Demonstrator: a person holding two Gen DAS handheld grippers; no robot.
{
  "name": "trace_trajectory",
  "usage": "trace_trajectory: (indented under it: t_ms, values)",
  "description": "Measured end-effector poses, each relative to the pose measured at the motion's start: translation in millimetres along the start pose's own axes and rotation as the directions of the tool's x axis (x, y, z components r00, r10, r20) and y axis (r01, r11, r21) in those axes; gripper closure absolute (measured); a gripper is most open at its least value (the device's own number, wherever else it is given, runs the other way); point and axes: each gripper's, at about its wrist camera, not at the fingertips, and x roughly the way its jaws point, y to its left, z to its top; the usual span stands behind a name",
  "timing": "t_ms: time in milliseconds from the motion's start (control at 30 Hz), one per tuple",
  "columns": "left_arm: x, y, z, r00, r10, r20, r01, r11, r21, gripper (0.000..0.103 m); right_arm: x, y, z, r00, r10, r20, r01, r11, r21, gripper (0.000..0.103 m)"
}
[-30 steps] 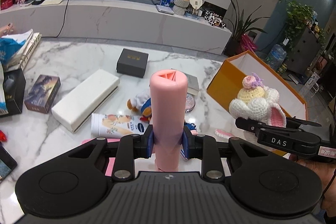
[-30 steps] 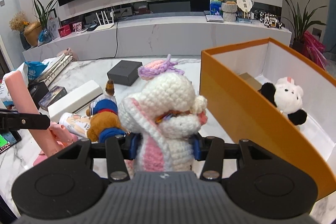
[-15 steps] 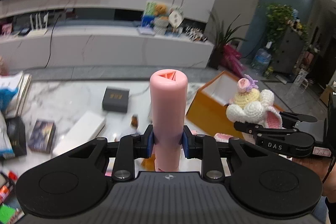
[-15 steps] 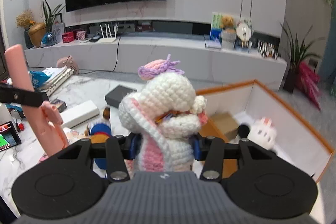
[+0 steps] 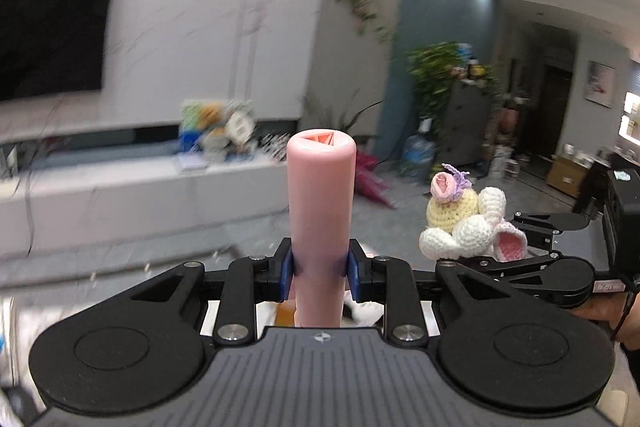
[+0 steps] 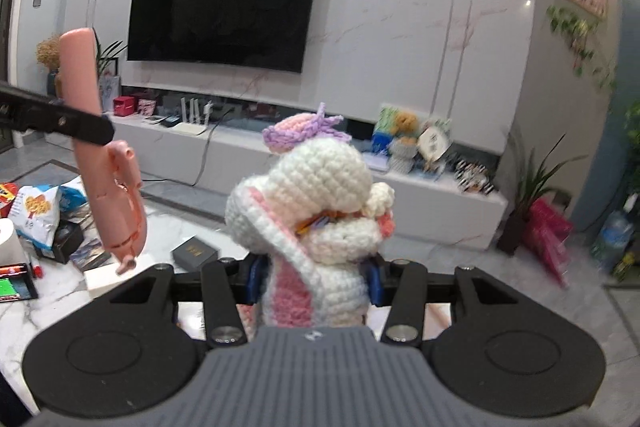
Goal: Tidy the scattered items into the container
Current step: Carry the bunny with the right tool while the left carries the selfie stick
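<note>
My left gripper (image 5: 320, 265) is shut on a pink cylinder (image 5: 320, 211) that stands upright between its blue pads, lifted high off the table. In the right wrist view the same pink item (image 6: 100, 167) hangs at the left, with a hinged lower part, clamped by the left gripper's black finger (image 6: 60, 119). My right gripper (image 6: 314, 277) is shut on a white and pink crocheted bunny (image 6: 316, 211) with a purple and pink flower on its head. The bunny (image 5: 460, 223) also shows to the right of the cylinder in the left wrist view. The orange container is out of sight.
A marble table (image 6: 52, 303) lies below at the left with a black box (image 6: 195, 251), a white box (image 6: 104, 277), a snack bag (image 6: 38, 211) and a lit screen (image 6: 12, 285). Behind are a TV (image 6: 224, 7) and a long white cabinet (image 6: 400, 195).
Both grippers have risen with their loads still clamped. The table top and the orange box have dropped below both views, and the room's wall fills the frames.
</note>
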Motion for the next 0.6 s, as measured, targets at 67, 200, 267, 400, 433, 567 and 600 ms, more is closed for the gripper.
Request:
trace_trajectory:
  t_ms: [67,200,267,400,433,567,600]
  values:
    - [5,-13,14,0.999,-0.040,0.013,0.039,0.999,0.033,0.072,-18,-12,10,1.000,-0.024,0.008,0.024,1.000,-0.016,0.053]
    - [16,-36,39,0.991,-0.127,0.032,0.124,0.989,0.080,0.072,-43,-31,24,0.998,-0.066,0.008,0.066,0.997,-0.042,0.053]
    - [22,-46,50,0.986,-0.161,0.041,0.156,0.983,0.101,0.072,-52,-39,30,0.997,-0.083,0.004,0.083,0.995,-0.053,0.053]
    - [43,-61,62,0.976,-0.214,0.041,0.208,0.971,0.118,0.072,-60,-56,34,0.994,-0.110,-0.004,0.110,0.992,-0.058,0.053]
    - [49,-62,62,0.974,-0.224,0.036,0.219,0.968,0.119,0.072,-60,-59,33,0.993,-0.116,-0.007,0.115,0.992,-0.058,0.053]
    - [74,-69,56,0.966,-0.257,-0.010,0.257,0.960,0.109,0.072,-50,-70,27,0.992,-0.121,-0.027,0.119,0.992,-0.046,0.053]
    - [82,-70,54,0.964,-0.264,-0.027,0.265,0.959,0.102,0.072,-45,-72,24,0.992,-0.119,-0.034,0.117,0.992,-0.041,0.053]
